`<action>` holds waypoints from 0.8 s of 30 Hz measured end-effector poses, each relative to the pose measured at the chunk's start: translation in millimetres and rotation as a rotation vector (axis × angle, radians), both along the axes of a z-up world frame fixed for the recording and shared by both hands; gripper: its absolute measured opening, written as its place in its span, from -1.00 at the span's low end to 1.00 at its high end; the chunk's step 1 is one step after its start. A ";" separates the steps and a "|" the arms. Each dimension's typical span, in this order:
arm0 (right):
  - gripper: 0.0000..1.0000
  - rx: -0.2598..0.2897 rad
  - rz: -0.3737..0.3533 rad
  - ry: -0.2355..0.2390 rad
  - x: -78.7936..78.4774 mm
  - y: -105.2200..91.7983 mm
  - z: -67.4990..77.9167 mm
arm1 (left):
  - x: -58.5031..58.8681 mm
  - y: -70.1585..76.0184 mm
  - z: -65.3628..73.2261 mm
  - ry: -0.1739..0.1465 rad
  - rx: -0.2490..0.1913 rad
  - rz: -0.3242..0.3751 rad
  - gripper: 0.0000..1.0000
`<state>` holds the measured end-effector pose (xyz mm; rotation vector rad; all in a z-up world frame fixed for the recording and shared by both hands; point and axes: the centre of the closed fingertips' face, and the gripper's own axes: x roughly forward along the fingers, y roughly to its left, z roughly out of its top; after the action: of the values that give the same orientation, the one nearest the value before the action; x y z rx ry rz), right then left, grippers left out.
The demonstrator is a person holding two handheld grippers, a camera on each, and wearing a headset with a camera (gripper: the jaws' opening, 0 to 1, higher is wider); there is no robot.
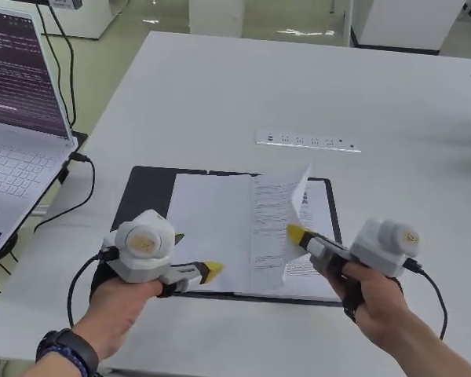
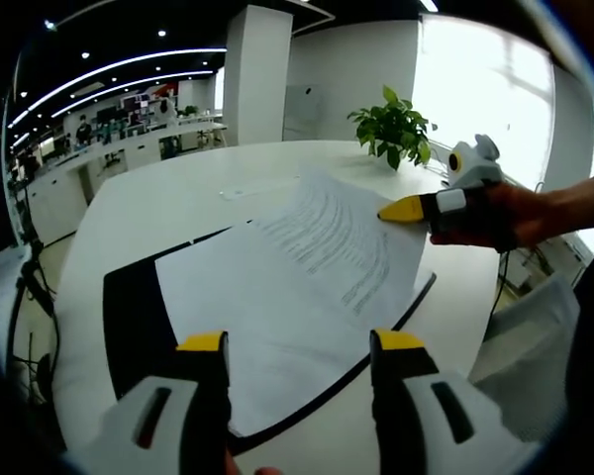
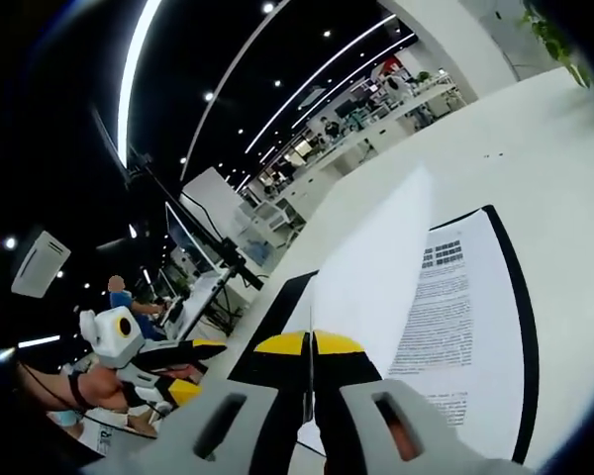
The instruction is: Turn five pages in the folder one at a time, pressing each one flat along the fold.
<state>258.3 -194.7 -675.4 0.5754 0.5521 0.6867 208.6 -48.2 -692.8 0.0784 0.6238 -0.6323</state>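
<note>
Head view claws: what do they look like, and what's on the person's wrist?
The left claw and right claw are rounded light-grey plastic housings with jaws tipped in yellow. A black cable trails from each rear. A black wristwatch and a blue-purple band sit on the left wrist.

Even overhead light is washing over the white counter (image 1: 220, 94) in the head view, casting only soft, faint shadows. In the left gripper view, daylight is blowing out the window (image 2: 495, 89). In the right gripper view, bright ceiling strips (image 3: 144, 59) are glaring against a dark room, and straight lines are bending toward the edges.
</note>
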 end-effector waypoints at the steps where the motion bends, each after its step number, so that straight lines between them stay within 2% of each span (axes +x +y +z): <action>1: -1.00 0.002 0.004 -0.002 0.1 4.3 1.0 | -0.4 3.6 0.8 -0.002 -0.001 0.005 0.13; 6: -1.00 0.000 0.033 -0.008 -1.0 25.0 3.6 | -4.9 23.8 5.1 -0.014 -0.007 0.033 0.14; 15: -1.00 -0.006 0.092 -0.009 -2.7 64.5 4.2 | -12.5 54.4 4.2 -0.020 -0.006 0.065 0.15; 24: -1.00 0.001 0.127 0.011 -0.9 95.1 -1.9 | -17.4 84.9 6.8 -0.028 -0.007 0.106 0.18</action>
<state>257.5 -99.6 -677.3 0.5490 0.6025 0.8048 191.3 36.8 -686.0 0.0474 0.5948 -0.5300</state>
